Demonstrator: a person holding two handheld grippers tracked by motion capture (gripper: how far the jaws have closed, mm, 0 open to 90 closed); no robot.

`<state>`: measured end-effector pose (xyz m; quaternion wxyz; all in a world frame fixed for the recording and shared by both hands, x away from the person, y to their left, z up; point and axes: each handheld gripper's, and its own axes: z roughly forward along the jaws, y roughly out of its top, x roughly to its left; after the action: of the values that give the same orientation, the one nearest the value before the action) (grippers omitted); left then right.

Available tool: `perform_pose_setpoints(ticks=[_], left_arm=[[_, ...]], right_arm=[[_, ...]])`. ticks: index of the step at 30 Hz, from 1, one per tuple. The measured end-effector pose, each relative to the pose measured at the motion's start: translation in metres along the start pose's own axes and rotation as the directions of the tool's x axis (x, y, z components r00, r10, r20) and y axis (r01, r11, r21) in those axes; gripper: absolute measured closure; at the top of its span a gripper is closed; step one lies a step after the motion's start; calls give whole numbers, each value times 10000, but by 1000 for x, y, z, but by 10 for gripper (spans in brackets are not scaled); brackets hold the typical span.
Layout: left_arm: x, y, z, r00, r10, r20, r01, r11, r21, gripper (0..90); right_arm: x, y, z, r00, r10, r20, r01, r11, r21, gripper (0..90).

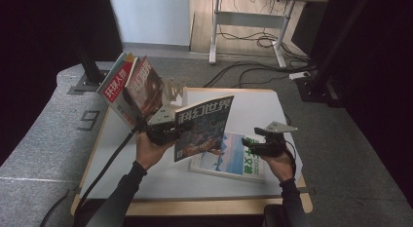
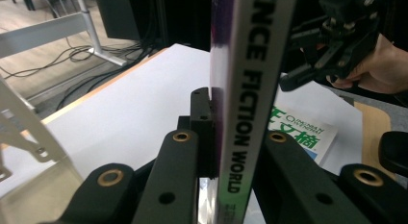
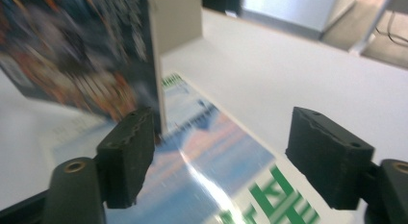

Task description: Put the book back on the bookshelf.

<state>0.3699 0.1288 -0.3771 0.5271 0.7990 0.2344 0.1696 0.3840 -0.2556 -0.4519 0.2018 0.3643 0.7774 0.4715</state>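
Science-fiction magazine (image 2: 248,84) clamped upright in left gripper (image 2: 231,137)

The spine of the magazine (image 2: 250,104) clamped in the left claw (image 2: 231,137) reads "ENCE FICTION WORLD" in black capitals; its cover (image 1: 202,127), seen from above, carries large characters "科幻世界"; past that claw, on the flat magazine (image 2: 300,132) lying on the surface, green characters "文摘" stand under small letters "QINGNIAN"; left of the same claw, a red magazine (image 1: 117,83) bears white "环球人物".
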Motion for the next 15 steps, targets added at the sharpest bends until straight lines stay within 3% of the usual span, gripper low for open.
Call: perform_pose_setpoints(ticks=[5,9,15], left_arm=[[5,0,-8,9993,-166,-340,167,9999,24,827],[10,-1,-16,9979,-290,-573,289,9996,-16,827],[15,-1,-27,9945,-418,-960,420,9991,-1,827]], right_arm=[[-6,-12,4,9987,124,495,-147,9988,473,141],[-11,-19,6,9956,268,902,-335,9968,730,123],[-19,-31,7,9902,586,1265,-717,9922,1020,2]])
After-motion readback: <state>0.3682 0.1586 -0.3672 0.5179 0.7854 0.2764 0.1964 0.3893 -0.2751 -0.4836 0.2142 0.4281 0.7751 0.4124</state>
